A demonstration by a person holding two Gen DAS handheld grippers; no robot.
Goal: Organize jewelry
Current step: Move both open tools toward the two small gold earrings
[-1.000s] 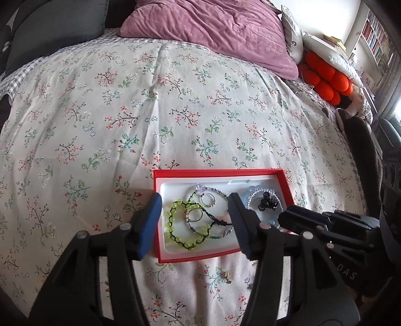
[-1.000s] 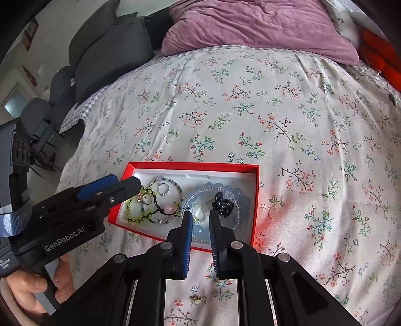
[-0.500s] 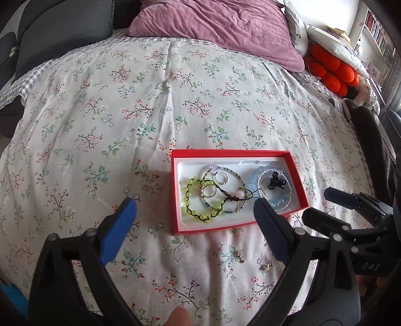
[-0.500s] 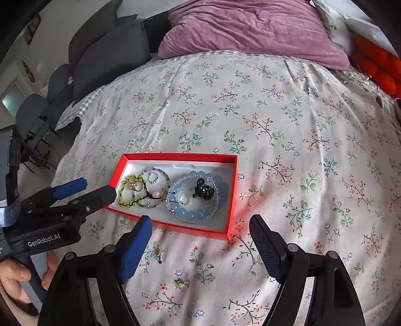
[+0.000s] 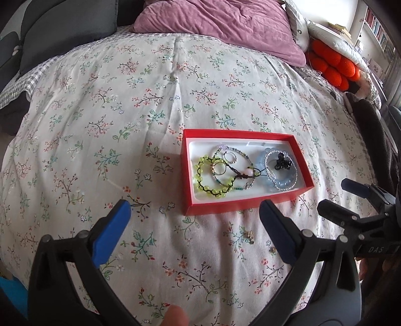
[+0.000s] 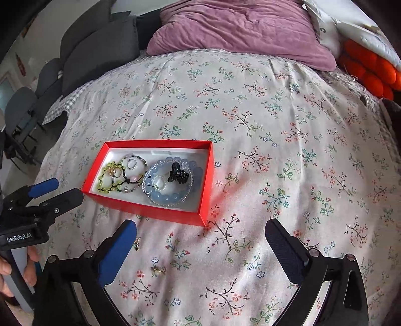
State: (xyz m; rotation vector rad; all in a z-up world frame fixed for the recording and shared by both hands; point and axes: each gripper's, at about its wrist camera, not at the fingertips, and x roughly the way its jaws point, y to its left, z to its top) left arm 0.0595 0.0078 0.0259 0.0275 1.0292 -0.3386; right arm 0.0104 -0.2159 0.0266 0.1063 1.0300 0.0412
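Observation:
A red box (image 5: 225, 209) with a white lining lies on the flowered bedspread. In it are a yellow-green bead bracelet (image 5: 210, 179), a pale blue bead bracelet (image 5: 283, 184), a black hair claw (image 5: 282, 161) and thin rings. Two small earrings (image 5: 249, 234) (image 6: 158, 269) lie loose on the spread in front of the box. My left gripper (image 5: 195, 208) hovers just short of the box's near wall, jaws opening wide, nothing between them. My right gripper (image 6: 200, 225) hovers off the box's near right corner, jaws opening too, and holds nothing.
A mauve pillow (image 5: 218, 22) lies at the head of the bed, and an orange knobbly cushion (image 5: 333, 65) at the far right. Dark grey cushions (image 6: 100, 55) sit at the far left. A fingertip (image 5: 175, 316) shows at the bottom edge.
Both grippers drew back from over the box toward the near side. The right jaws went from nearly shut to wide, and the left jaws widened as well.

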